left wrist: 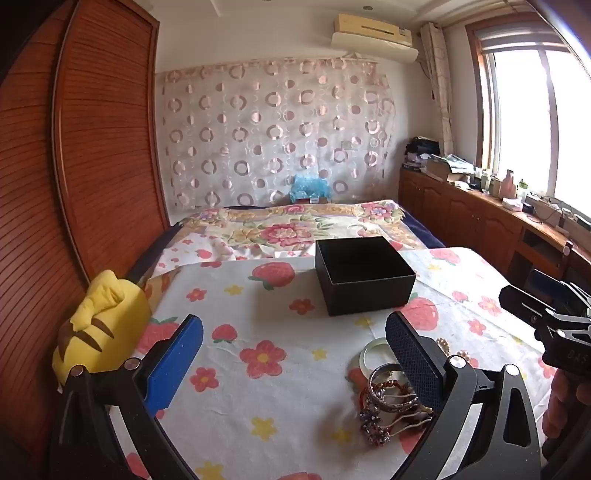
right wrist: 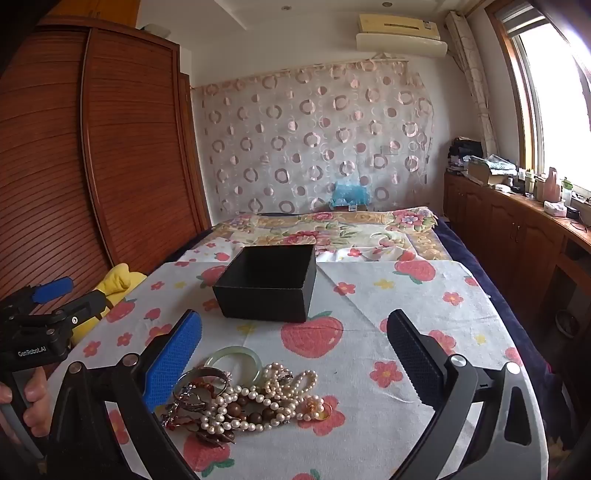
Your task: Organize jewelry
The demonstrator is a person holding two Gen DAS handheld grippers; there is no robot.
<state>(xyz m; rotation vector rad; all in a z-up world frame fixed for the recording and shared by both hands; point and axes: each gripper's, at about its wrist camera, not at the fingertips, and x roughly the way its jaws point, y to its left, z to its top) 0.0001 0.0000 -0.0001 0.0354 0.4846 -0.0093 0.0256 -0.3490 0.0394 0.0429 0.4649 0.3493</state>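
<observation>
Left wrist: fingers (left wrist: pixel 192 343) wide, tilted down

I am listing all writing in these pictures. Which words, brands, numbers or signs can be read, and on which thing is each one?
"GenRobot.AI": white print on the black body of the left gripper, in the right wrist view.
"DAS": faint raised letters, cut off, on the black body of the right gripper, in the left wrist view.
Label on the cream wall air conditioner: too small to read.
Open black square box: no writing visible.

One black open box (right wrist: pixel 269 284) sits beyond the tongs. One pale jade bangle (right wrist: pixel 236 360) lies near them. One yellow plush toy (left wrist: pixel 101 325) rests left of them.
</observation>
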